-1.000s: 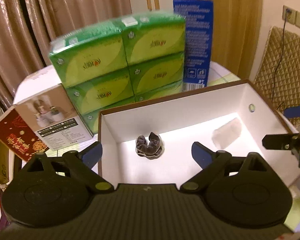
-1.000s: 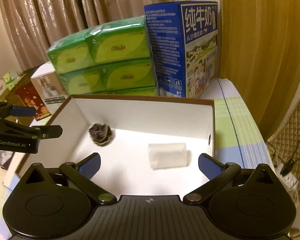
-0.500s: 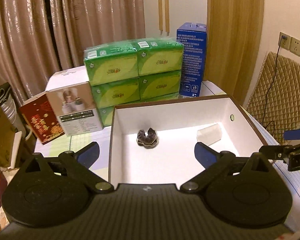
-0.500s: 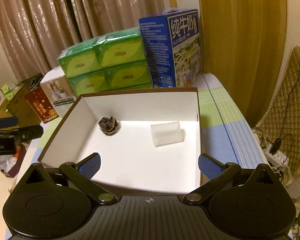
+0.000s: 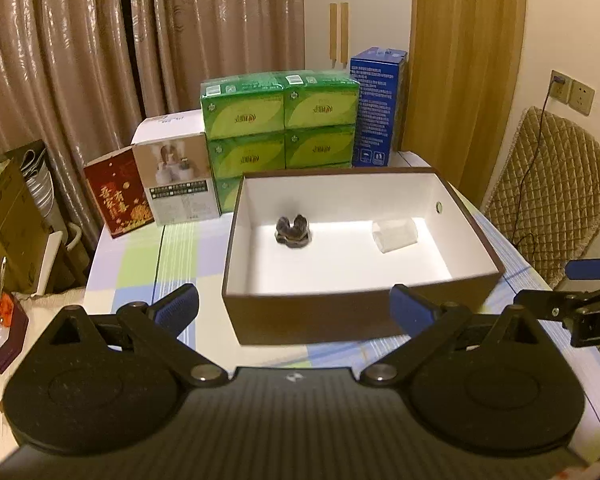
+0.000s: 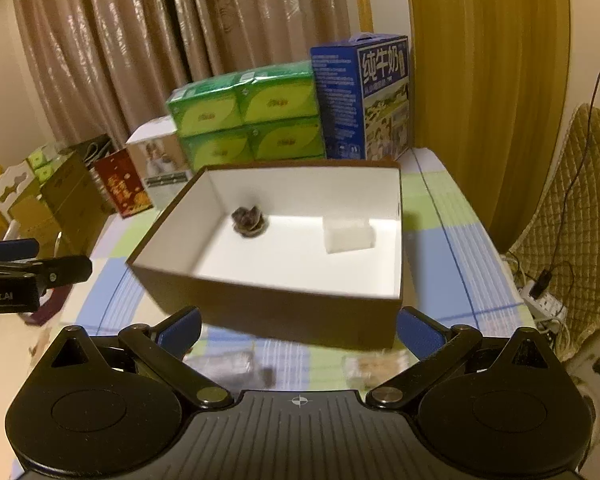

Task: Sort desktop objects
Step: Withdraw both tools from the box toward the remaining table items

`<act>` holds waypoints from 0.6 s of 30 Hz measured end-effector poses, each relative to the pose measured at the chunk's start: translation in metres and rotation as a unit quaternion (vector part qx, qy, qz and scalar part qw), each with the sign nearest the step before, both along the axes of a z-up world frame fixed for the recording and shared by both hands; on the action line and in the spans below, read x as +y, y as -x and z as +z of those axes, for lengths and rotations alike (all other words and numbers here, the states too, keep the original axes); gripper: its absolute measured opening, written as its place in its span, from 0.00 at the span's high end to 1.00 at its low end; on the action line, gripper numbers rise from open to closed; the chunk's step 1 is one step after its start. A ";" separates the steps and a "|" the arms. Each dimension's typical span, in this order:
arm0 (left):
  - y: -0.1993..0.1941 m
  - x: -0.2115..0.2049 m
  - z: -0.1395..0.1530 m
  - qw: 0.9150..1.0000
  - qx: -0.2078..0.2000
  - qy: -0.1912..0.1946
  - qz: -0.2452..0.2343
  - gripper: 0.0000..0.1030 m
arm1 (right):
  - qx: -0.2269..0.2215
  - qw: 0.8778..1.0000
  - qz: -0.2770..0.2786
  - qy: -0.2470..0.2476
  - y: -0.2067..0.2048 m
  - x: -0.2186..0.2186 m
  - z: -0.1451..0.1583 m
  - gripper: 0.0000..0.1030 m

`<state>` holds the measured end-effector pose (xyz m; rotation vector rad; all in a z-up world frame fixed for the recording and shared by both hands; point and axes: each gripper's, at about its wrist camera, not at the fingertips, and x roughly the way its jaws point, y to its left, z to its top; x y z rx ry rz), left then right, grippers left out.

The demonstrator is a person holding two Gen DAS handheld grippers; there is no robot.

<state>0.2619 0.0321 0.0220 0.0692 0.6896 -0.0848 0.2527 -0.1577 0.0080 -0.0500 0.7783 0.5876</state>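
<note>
While both claws gape, box [image 5: 356, 316] rim lies clear.

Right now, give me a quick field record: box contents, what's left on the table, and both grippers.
box: brown outside, white inside, open top
in box: dark scrunchie on the left; white packet on the right, apart
outside box: two blurred wrapped items near its front wall, clear packet and tan packet
left gripper: open, holds nothing
right gripper: open, holds nothing
behind box: green tissue packs, blue carton
</note>
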 end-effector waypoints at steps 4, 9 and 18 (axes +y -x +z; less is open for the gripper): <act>0.024 -0.004 0.002 1.000 0.003 -0.002 0.000 0.03 | 0.008 1.000 0.011 0.001 0.020 -0.004 0.002 0.02; 0.047 -0.008 0.001 1.000 0.008 -0.004 0.004 0.03 | 0.017 1.000 0.020 0.001 0.042 -0.010 0.003 0.02; 0.077 -0.015 -0.003 1.000 0.017 -0.009 0.008 0.03 | 0.032 0.999 0.026 0.001 0.067 -0.022 0.001 0.02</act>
